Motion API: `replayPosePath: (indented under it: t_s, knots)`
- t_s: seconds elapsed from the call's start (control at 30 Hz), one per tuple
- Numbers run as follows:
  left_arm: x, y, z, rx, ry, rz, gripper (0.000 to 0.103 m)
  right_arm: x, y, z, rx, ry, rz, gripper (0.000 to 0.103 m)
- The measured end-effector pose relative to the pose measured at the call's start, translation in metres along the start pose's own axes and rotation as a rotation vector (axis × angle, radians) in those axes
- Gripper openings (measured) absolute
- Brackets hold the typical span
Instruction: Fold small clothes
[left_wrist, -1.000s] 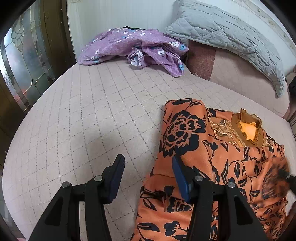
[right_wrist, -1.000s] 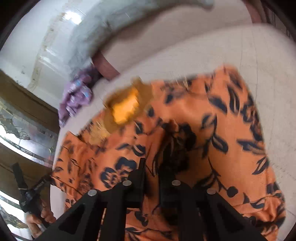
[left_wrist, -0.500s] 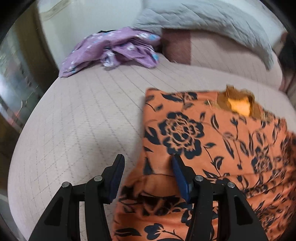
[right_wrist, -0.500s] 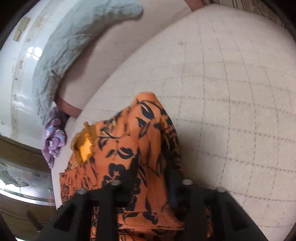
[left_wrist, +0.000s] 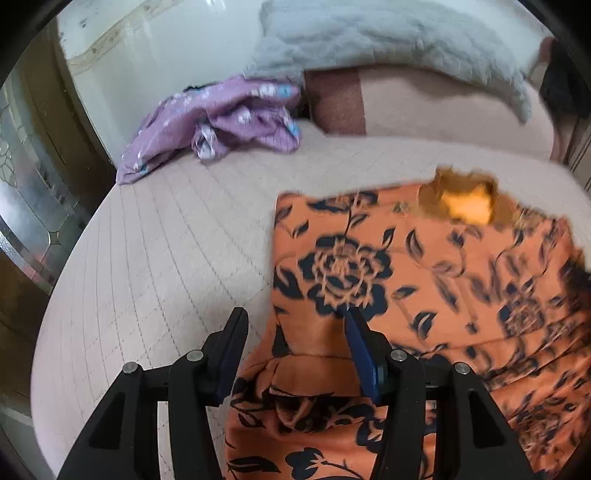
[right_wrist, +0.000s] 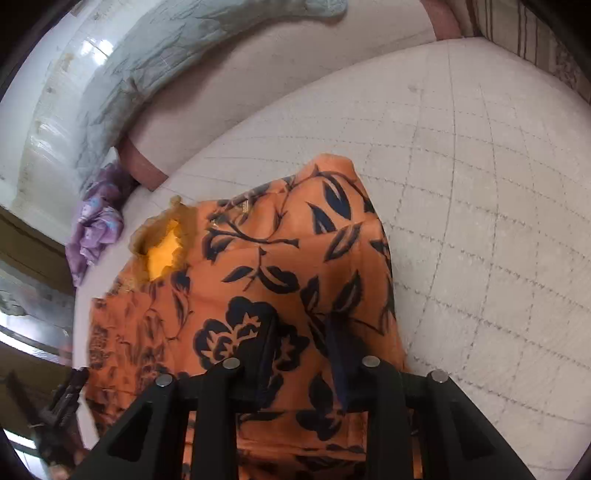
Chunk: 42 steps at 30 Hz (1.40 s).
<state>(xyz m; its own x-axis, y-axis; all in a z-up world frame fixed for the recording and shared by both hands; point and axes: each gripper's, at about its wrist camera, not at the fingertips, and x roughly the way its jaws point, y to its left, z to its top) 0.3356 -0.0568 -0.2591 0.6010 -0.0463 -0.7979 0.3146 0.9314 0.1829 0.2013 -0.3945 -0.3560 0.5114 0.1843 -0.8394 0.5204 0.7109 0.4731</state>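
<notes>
1. Orange floral garment (left_wrist: 424, 280) lies on the quilted bed (left_wrist: 166, 258), filling the right and lower-centre of the left wrist view. Neck opening with yellow lining (left_wrist: 467, 208) sits at upper right. In the right wrist view the same garment (right_wrist: 266, 266) fills centre and lower left, neck opening toward the left.
2. Left gripper (left_wrist: 293, 350): jaws wide apart, nothing clamped. Its left finger (left_wrist: 231, 354) is over bare bed just off the garment's left edge; its right finger (left_wrist: 360, 354) is over the fabric. Cannot tell if either pad actually touches.
3. Right gripper (right_wrist: 301, 354): jaws apart with a clear gap, orange fabric visible between them and under both fingers. No pinch visible; contact with the cloth unclear.
4. Left gripper also shows at the lower left edge of the right wrist view, blurred.
5. Purple floral garment (left_wrist: 221, 122) is crumpled at upper left of the left wrist view, well apart from the orange one.
6. Grey quilted pillow (left_wrist: 388, 33) runs along the top, resting on a pink bolster (left_wrist: 424, 107).
7. Leaded glass panel (left_wrist: 26, 177) at far left.
</notes>
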Motion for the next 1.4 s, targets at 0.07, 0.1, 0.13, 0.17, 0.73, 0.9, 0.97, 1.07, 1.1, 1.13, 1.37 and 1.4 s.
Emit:
replayPosePath:
  t_s: [0.07,0.1,0.13,0.17,0.73,0.9,0.97,1.07,1.1,1.13,1.37,1.4]
  knots:
    - [0.016,-0.002,-0.004,0.013,0.069,0.003,0.055,-0.011,0.012,-0.001,-0.021,-0.041,0.055,0.031]
    - [0.017,-0.003,-0.004,0.01,0.072,0.002,0.055,-0.015,0.017,-0.002,-0.026,-0.067,0.084,0.031]
    - [0.013,-0.003,-0.002,0.007,0.062,0.0,0.055,-0.02,0.02,-0.003,-0.037,-0.093,0.102,0.031]
    - [0.009,-0.003,-0.001,0.007,0.048,-0.009,0.055,-0.022,0.024,-0.003,-0.045,-0.106,0.112,0.031]
    - [0.007,-0.032,-0.008,0.089,0.102,0.022,0.064,0.016,0.061,-0.043,-0.179,0.153,0.127,0.032]
    - [-0.048,-0.034,-0.023,0.113,-0.017,-0.02,0.069,-0.055,0.042,-0.052,-0.151,0.053,0.227,0.037]
    - [-0.064,-0.027,-0.035,0.097,-0.042,-0.026,0.078,-0.087,0.02,-0.062,-0.126,-0.031,0.234,0.071]
    - [-0.091,0.001,-0.062,0.022,-0.06,-0.049,0.079,-0.125,-0.022,-0.082,-0.035,-0.118,0.252,0.077]
    - [-0.096,0.007,-0.069,0.002,-0.062,-0.05,0.079,-0.139,-0.041,-0.09,0.0,-0.123,0.251,0.077]
    - [-0.103,0.018,-0.082,-0.023,-0.069,-0.044,0.079,-0.147,-0.055,-0.103,0.033,-0.12,0.241,0.077]
    - [-0.12,0.063,-0.182,-0.158,0.045,-0.046,0.081,-0.168,-0.1,-0.172,0.075,0.0,0.156,0.077]
    - [-0.12,0.064,-0.187,-0.167,0.059,-0.064,0.081,-0.163,-0.099,-0.181,0.069,0.024,0.149,0.077]
